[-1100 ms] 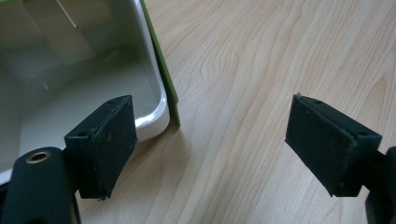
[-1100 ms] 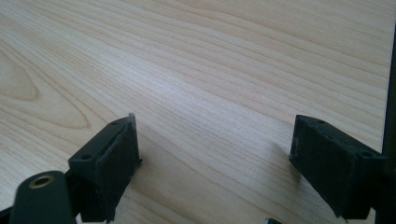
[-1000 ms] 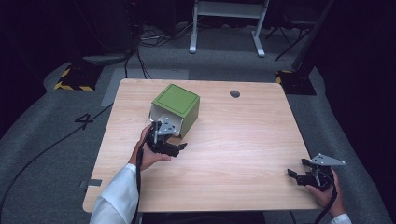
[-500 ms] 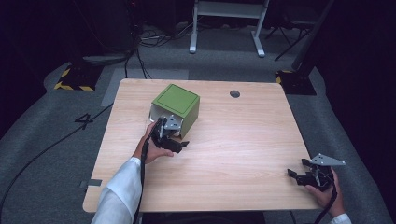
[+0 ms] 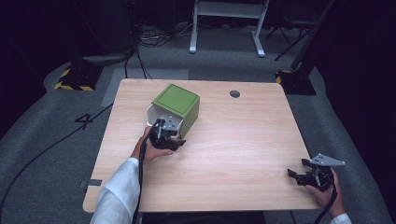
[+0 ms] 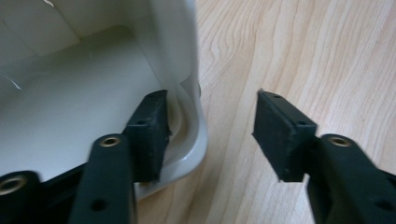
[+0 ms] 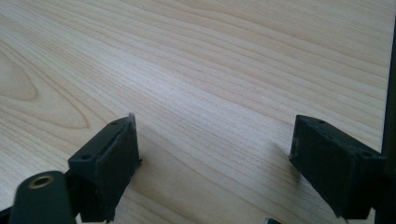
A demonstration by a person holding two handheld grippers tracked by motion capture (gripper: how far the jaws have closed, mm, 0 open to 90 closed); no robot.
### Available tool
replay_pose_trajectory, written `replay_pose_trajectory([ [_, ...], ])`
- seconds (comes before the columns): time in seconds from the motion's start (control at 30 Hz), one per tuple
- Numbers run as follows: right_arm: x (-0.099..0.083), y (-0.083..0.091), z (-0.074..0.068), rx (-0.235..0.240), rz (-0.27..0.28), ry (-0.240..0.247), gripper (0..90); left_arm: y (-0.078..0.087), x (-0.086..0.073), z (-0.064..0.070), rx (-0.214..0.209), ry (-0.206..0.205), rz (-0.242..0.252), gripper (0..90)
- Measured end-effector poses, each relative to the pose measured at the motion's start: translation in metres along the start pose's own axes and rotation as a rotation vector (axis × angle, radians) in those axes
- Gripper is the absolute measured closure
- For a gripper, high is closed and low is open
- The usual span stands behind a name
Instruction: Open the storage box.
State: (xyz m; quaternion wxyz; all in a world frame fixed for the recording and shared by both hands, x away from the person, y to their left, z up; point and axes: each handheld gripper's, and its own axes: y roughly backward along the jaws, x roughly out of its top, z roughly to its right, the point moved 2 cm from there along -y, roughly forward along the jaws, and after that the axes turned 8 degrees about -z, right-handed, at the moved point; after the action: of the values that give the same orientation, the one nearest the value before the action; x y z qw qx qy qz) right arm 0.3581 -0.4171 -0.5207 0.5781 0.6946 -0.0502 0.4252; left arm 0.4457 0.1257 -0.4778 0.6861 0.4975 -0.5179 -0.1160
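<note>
A wooden desk [image 5: 233,140] carries a green box [image 5: 175,108] lying on its side, left of centre. The left gripper [image 6: 210,135] straddles the box's white rim, fingers [image 6: 152,126] wide. The right gripper [image 7: 215,158] rests at the near-right corner, fingers wide, holding nothing.

White sleeve [image 5: 119,189] on the left arm; both tools black, brass-eyed screws [image 6: 110,141]; grey three-cornered plate [image 5: 328,160] tops the right tool [image 5: 299,170].

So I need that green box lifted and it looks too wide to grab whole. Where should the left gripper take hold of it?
Take the green box by the thin white wall at its open mouth. It lies on its side, mouth towards the person, so come in from that side, one finger inside and one outside. The left gripper is open and straddles that wall.
</note>
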Motion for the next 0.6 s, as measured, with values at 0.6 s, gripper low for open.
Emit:
replay_pose_trajectory([
  [0.6, 0.000, 0.000, 0.000, -0.002, 0.001, 0.001, 15.4, 0.013, -0.035, 0.010, -0.024, 0.036, 0.013, 72.1],
])
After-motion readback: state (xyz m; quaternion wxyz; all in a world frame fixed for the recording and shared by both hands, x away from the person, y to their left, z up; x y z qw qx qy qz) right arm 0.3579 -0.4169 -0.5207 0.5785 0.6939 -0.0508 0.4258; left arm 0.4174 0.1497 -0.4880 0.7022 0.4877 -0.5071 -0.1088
